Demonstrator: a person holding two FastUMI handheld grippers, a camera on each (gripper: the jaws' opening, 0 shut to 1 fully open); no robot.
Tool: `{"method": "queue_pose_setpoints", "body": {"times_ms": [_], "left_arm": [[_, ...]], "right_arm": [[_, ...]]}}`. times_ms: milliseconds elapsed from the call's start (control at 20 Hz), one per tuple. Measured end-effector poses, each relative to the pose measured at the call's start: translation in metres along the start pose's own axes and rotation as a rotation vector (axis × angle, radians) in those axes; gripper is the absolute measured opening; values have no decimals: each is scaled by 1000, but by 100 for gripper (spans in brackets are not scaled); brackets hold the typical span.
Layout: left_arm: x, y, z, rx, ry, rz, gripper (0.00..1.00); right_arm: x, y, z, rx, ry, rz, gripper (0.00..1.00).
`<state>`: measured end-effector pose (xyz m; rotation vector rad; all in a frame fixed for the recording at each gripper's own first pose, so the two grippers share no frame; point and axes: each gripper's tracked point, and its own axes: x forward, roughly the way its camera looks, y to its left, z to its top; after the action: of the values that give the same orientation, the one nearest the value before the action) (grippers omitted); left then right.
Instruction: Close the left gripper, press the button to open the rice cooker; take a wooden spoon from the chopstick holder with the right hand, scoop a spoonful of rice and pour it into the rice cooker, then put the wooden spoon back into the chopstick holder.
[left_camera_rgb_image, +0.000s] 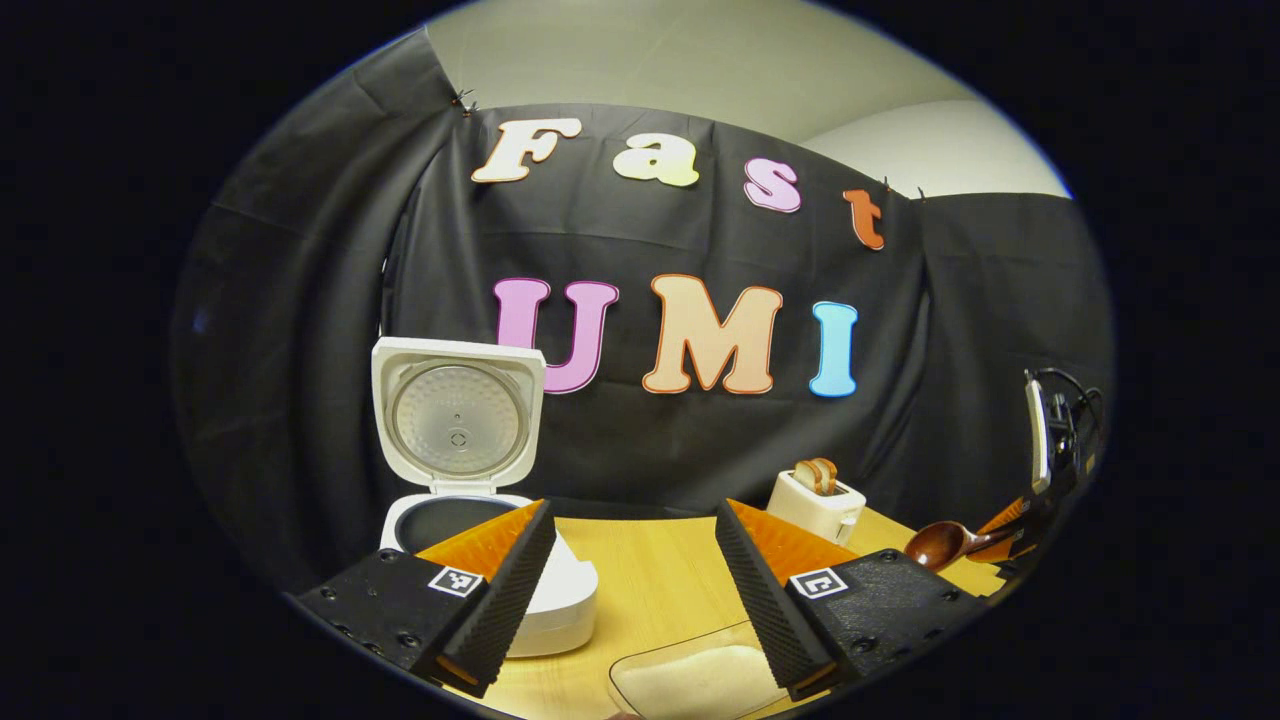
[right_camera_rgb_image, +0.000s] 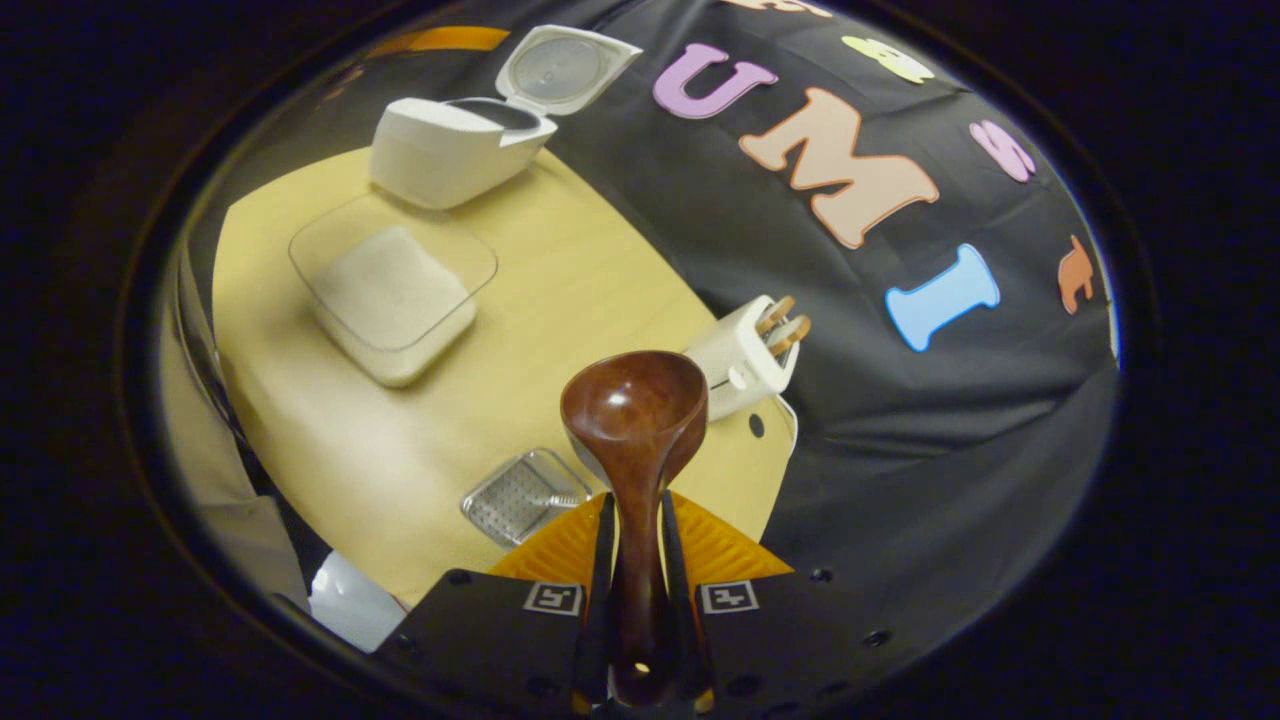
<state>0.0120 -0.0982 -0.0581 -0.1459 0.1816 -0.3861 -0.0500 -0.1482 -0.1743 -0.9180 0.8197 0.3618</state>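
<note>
Right gripper (right_camera_rgb_image: 636, 560) is clamped on the spoon (right_camera_rgb_image: 633, 420): both fingers press the handle from either side. The spoon's long axis runs straight out along the fingers, bowl at the far end, hollow side facing the camera, empty. The handle's tail sits between the fingers at the bottom edge and is partly covered by them. In the left gripper view the spoon (left_camera_rgb_image: 938, 543) appears at the far right, held above the table, bowl pointing left toward the middle of the table; the right gripper (left_camera_rgb_image: 1010, 530) behind it is cut off at the edge and hard to make out.

Left gripper (left_camera_rgb_image: 634, 590) is released, fingers wide apart, nothing between them.

Cooker (left_camera_rgb_image: 470, 500) stands at the table's left rear, lid upright and open. Its front is hidden behind the left finger. In the right gripper view the cooker (right_camera_rgb_image: 455, 140) sits at the far end of the table (right_camera_rgb_image: 560, 290).

Rice tray (right_camera_rgb_image: 392, 290) lies just in front of the cooker, apart from it. In the left gripper view the tray (left_camera_rgb_image: 700, 680) is cut off at the bottom.

Toaster (right_camera_rgb_image: 748, 350) stands just beyond the spoon bowl, partly covered by it. A metal holder (right_camera_rgb_image: 522, 495) sits below and left of the bowl; its near part is hidden by the finger.
</note>
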Motion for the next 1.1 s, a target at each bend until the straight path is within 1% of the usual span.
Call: {"method": "queue_pose_setpoints", "body": {"times_ms": [150,350,500,550,600,650,700,850,900,1100], "left_arm": [[-2,-2,-2,0,3,12,95],[-9,5,-9,-5,17,42,95],[-16,13,-8,-4,18,65,95],[-18,16,-9,-1,18,72,92],[-19,18,-9,2,19,79,92],[-22,20,-9,4,19,85,92],[-24,24,-8,6,19,93,95],[-30,32,-7,10,19,112,95],[-33,36,-8,14,20,120,95],[-37,50,-5,17,17,152,95]], "right_arm": [[0,11,-27,-103,65,52,28],[12,38,-54,-188,151,132,29],[22,54,-64,-250,205,192,29],[25,60,-61,-264,215,208,29],[26,68,-61,-275,223,221,29],[29,70,-60,-288,230,230,29],[33,73,-59,-301,237,235,29],[40,79,-65,-318,283,250,31],[42,78,-63,-314,280,257,30],[52,70,-61,-303,294,246,31]]}}
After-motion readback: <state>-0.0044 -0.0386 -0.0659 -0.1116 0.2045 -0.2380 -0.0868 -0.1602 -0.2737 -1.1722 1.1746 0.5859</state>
